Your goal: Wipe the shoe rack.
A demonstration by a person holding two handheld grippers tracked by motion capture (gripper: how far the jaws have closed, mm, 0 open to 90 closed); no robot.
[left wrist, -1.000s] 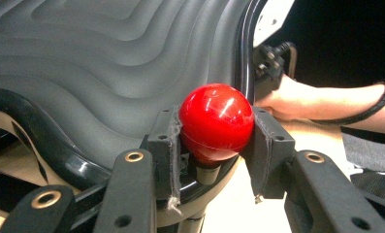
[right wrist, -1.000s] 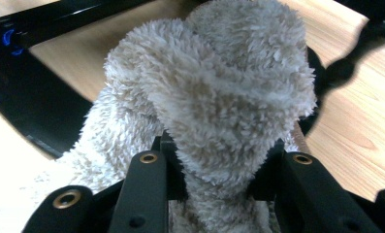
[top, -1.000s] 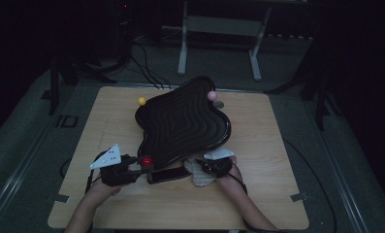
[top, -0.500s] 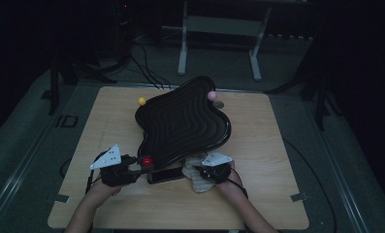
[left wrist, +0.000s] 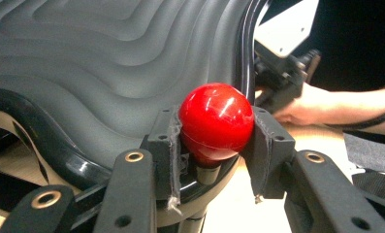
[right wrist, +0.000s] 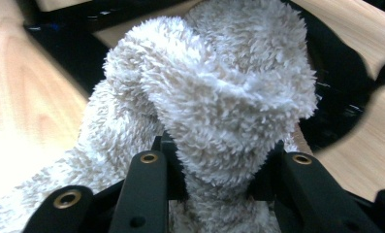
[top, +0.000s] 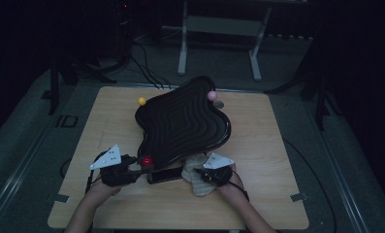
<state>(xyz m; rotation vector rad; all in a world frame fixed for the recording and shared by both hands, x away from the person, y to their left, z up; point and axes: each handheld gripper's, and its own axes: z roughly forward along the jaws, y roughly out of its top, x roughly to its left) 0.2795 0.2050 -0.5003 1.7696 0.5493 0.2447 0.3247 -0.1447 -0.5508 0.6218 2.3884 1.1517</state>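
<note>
High view: a black wavy tray (top: 183, 124) stands on ball feet on the wooden table (top: 267, 194), a yellow ball (top: 141, 101) and a pink ball (top: 212, 95) at its far edge. The left gripper (top: 140, 166) sits at the near-left corner on a red ball (top: 147, 161); the right gripper (top: 200, 172) is at the near edge with a pale cloth (top: 195, 177) bunched against the rim. A dark flat block (top: 165, 174) lies between them.

Left gripper view: the jaws are clamped on the red ball (left wrist: 215, 121) — likely to steady the tray (left wrist: 98, 73) while the other hand wipes.

Right gripper view: the jaws pinch a fold of the fluffy cloth (right wrist: 214, 92), which rises into a pad at the tips — a wad suited to rubbing the black rim (right wrist: 335, 97) just behind it.
</note>
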